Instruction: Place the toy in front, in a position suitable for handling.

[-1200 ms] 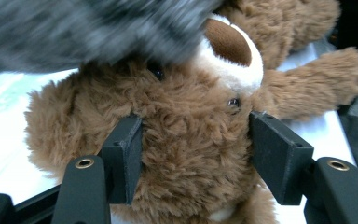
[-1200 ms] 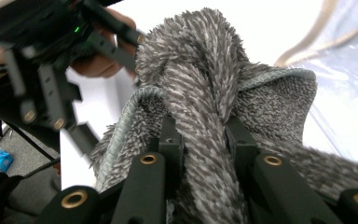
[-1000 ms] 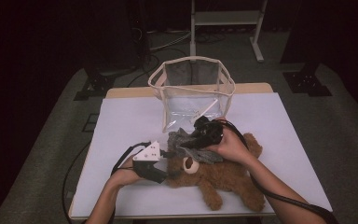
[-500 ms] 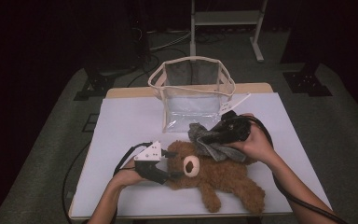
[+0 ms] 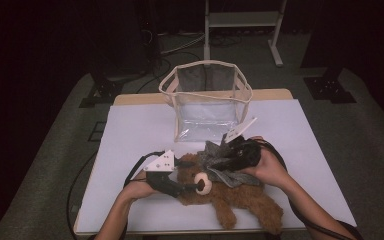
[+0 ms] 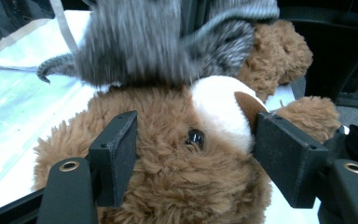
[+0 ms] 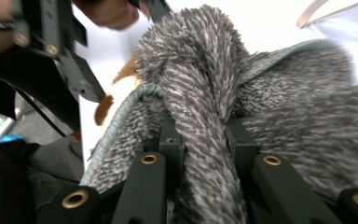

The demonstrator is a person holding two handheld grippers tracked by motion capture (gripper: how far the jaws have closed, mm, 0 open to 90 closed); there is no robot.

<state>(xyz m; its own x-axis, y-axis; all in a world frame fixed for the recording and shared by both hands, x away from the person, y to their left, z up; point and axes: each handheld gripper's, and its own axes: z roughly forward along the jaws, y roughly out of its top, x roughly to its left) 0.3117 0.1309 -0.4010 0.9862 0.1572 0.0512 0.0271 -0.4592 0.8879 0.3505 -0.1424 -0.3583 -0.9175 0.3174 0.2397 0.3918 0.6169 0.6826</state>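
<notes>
Brown plush teddy bear with a white muzzle lies on its back on the white-topped table, in front of the clear plastic tote bag with cream trim that stands upright toward the table's far edge. A fuzzy grey knitted cloth is draped across the bear's chest and neck, on the side of the bear nearest the bag.

The left gripper sits beside the bear's head, on the side away from the bear's legs. In the left gripper view its two black jaws stand apart with the bear's head between them; one pad presses into the brown fur at the cheek and the other sits against the muzzle and nose side, so the jaws bracket the head without being closed down.

The right gripper hovers over the bear's chest, between the bear and the bag, held by the person's right hand. In the right gripper view its jaws are pinched onto a raised fold of the grey cloth, which bunches up and spills to both sides of the fingers.

The bear's legs stretch away from the bag toward the near table edge.
</notes>
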